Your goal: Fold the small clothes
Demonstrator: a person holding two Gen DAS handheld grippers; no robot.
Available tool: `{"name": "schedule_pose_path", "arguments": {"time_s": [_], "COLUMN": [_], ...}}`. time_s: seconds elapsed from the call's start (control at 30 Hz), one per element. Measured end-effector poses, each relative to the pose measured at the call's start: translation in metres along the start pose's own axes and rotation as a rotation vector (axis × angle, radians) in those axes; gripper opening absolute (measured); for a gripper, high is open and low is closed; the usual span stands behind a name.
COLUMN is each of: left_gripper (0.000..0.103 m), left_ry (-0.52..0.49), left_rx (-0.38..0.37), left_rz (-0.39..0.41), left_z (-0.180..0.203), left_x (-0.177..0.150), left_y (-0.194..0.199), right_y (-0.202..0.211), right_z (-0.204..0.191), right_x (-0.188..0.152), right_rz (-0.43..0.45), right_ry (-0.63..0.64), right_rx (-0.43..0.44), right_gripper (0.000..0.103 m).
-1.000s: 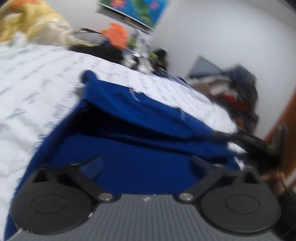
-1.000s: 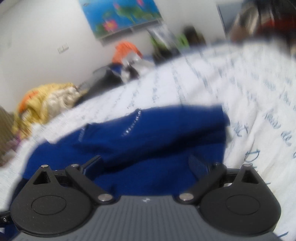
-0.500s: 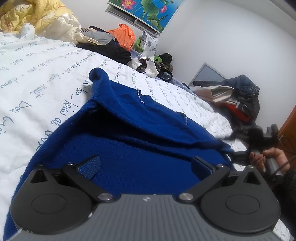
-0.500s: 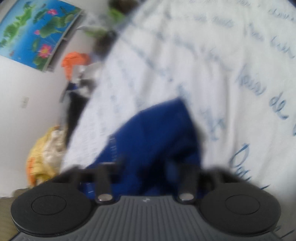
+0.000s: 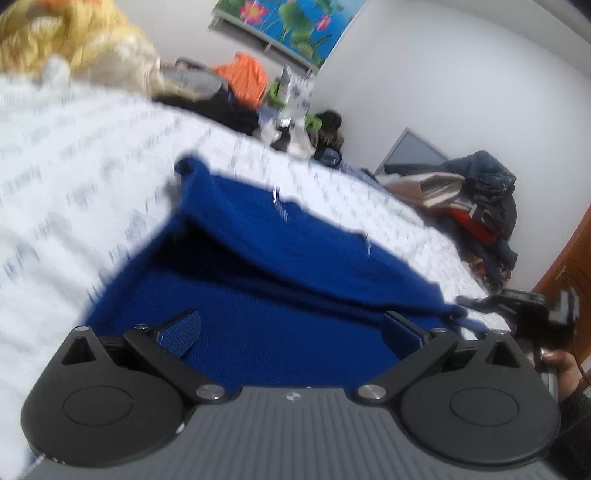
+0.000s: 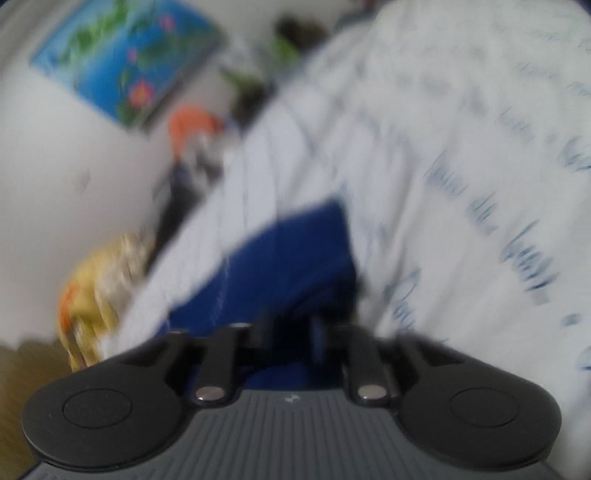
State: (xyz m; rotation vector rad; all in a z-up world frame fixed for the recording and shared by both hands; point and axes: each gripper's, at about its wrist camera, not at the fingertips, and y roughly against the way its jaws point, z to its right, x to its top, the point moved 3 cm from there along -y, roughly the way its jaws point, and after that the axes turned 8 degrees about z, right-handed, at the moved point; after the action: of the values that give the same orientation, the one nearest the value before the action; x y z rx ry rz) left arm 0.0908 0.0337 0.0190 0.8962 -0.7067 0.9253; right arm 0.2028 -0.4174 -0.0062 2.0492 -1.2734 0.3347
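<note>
Garment: blue knit garment (image 5: 280,295), partly folded, lying on the bed; its far layer is doubled over the near one with a dark gap between them. Fills the centre of the left wrist view, from 11 o'clock to 4 o'clock.
Garment trim: short pale stitched lines on the upper layer (image 5: 281,206), toward 12 o'clock.
Surface: white bedspread (image 5: 66,177) printed with blue script, under and around the garment.
Left gripper: (image 5: 291,332) low over the near part of the garment, jaws spread wide. The blue-padded fingers (image 5: 181,332) stand well apart with knit visible between them; pads not pressing it. Released.
Right gripper: (image 6: 290,334) in its own view, heavily blurred; jaws part-way and opening, blue fabric between them. Whether the pads touch the fabric cannot be told. It also shows in the left wrist view at 3 o'clock (image 5: 517,306), at the garment's right corner.
Right hand: (image 5: 557,363) wrapped on that gripper's handle, at 4 o'clock, dark sleeve below.
Far clutter: yellow quilt (image 5: 74,40) at 10 o'clock; orange bag (image 5: 243,75) at 12 o'clock; heap of dark clothes (image 5: 480,206) at 2 o'clock.
Wall: lotus picture (image 5: 291,22) at 12 o'clock.
</note>
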Motion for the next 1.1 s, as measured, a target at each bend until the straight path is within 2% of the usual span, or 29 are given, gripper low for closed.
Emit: {"name": "schedule_pose_path", "arguments": {"time_s": [0.03, 0.07, 0.1, 0.13, 0.2, 0.27, 0.3, 0.33, 0.4, 0.43, 0.47, 0.5, 0.57, 0.6, 0.67, 0.7, 0.73, 0.77, 0.8, 0.83, 0.87, 0.9, 0.93, 0.97, 1.0, 1.03, 1.1], "left_gripper": [0.103, 0.103, 0.103, 0.103, 0.101, 0.098, 0.093, 0.091, 0.075, 0.056, 0.017, 0.012, 0.012, 0.012, 0.012, 0.015, 0.020, 0.027, 0.038, 0.040, 0.044, 0.057, 0.067, 0.086, 0.093, 0.093, 0.083], "left_ry": [0.003, 0.000, -0.014, -0.027, -0.058, -0.053, -0.033, -0.007, 0.015, -0.069, -0.146, -0.174, -0.225, -0.272, -0.328, -0.369, -0.423, -0.456, -0.469, -0.479, -0.479, -0.466, -0.446, -0.429, -0.424, -0.426, -0.423], "left_rx": [0.002, 0.024, 0.064, 0.096, 0.191, 0.257, 0.272, 0.277, 0.234, 0.249, 0.270, 0.308, 0.343, 0.377, 0.412, 0.409, 0.422, 0.446, 0.477, 0.509, 0.518, 0.495, 0.435, 0.365, 0.314, 0.274, 0.244], "left_rz": [0.033, 0.066, 0.080, 0.075, 0.035, -0.055, -0.101, -0.153, -0.244, -0.213, -0.228, -0.211, -0.107, -0.085, -0.147, -0.116, -0.114, -0.109, -0.103, -0.067, 0.009, 0.083, 0.128, 0.128, 0.098, 0.052, -0.081], "left_z": [-0.002, -0.003, -0.006, -0.010, -0.022, -0.038, -0.046, -0.053, -0.059, -0.052, -0.046, -0.044, -0.043, -0.044, -0.055, -0.052, -0.048, -0.046, -0.042, -0.038, -0.031, -0.022, -0.012, -0.002, 0.006, 0.014, 0.015], "left_x": [0.011, 0.025, 0.040, 0.053, 0.074, 0.085, 0.086, 0.085, 0.076, 0.075, 0.072, 0.072, 0.076, 0.075, 0.065, 0.063, 0.060, 0.061, 0.062, 0.066, 0.070, 0.073, 0.077, 0.077, 0.075, 0.070, 0.056], "left_y": [0.004, 0.005, 0.000, -0.010, -0.041, -0.078, -0.094, -0.109, -0.135, -0.138, -0.144, -0.144, -0.131, -0.129, -0.141, -0.138, -0.138, -0.136, -0.134, -0.126, -0.112, -0.100, -0.093, -0.091, -0.097, -0.106, -0.133], "right_y": [0.008, 0.012, 0.013, 0.009, -0.009, -0.031, -0.039, -0.049, -0.062, -0.069, -0.078, -0.082, -0.068, -0.062, -0.068, -0.076, -0.079, -0.077, -0.076, -0.071, -0.061, -0.045, -0.032, -0.024, -0.022, -0.026, -0.044], "right_z": [0.001, 0.001, 0.002, 0.004, 0.008, 0.009, 0.007, 0.002, -0.016, -0.025, -0.029, -0.034, -0.050, -0.053, -0.041, -0.032, -0.028, -0.027, -0.028, -0.031, -0.037, -0.046, -0.058, -0.070, -0.084, -0.098, -0.117], "right_x": [0.007, 0.014, 0.021, 0.029, 0.043, 0.053, 0.051, 0.049, 0.040, 0.035, 0.032, 0.030, 0.029, 0.030, 0.030, 0.026, 0.025, 0.025, 0.026, 0.029, 0.031, 0.031, 0.028, 0.022, 0.013, 0.001, -0.024], "right_rz": [0.045, 0.082, 0.109, 0.108, 0.062, 0.000, -0.026, -0.052, -0.065, -0.074, -0.118, -0.139, -0.055, -0.013, -0.017, -0.042, -0.020, -0.011, -0.014, -0.011, 0.024, 0.088, 0.148, 0.165, 0.134, 0.075, -0.051], "right_ry": [0.015, 0.039, 0.068, 0.097, 0.107, 0.098, 0.107, 0.133, 0.262, 0.327, 0.363, 0.389, 0.506, 0.543, 0.546, 0.544, 0.531, 0.510, 0.485, 0.465, 0.454, 0.464, 0.485, 0.501, 0.527, 0.562, 0.662], "right_rx": [0.001, -0.004, -0.019, -0.040, -0.072, -0.082, -0.078, -0.077, -0.078, -0.086, -0.091, -0.098, -0.049, -0.033, -0.083, -0.118, -0.098, -0.102, -0.115, -0.134, -0.152, -0.148, -0.126, -0.082, -0.030, 0.006, 0.013], "right_gripper": [0.082, 0.094, 0.099, 0.099, 0.098, 0.091, 0.082, 0.079, 0.077, 0.043, 0.013, 0.006, 0.005, 0.006, 0.006, 0.005, 0.007, 0.010, 0.018, 0.029, 0.032, 0.032, 0.033, 0.035, 0.041, 0.047, 0.048]}}
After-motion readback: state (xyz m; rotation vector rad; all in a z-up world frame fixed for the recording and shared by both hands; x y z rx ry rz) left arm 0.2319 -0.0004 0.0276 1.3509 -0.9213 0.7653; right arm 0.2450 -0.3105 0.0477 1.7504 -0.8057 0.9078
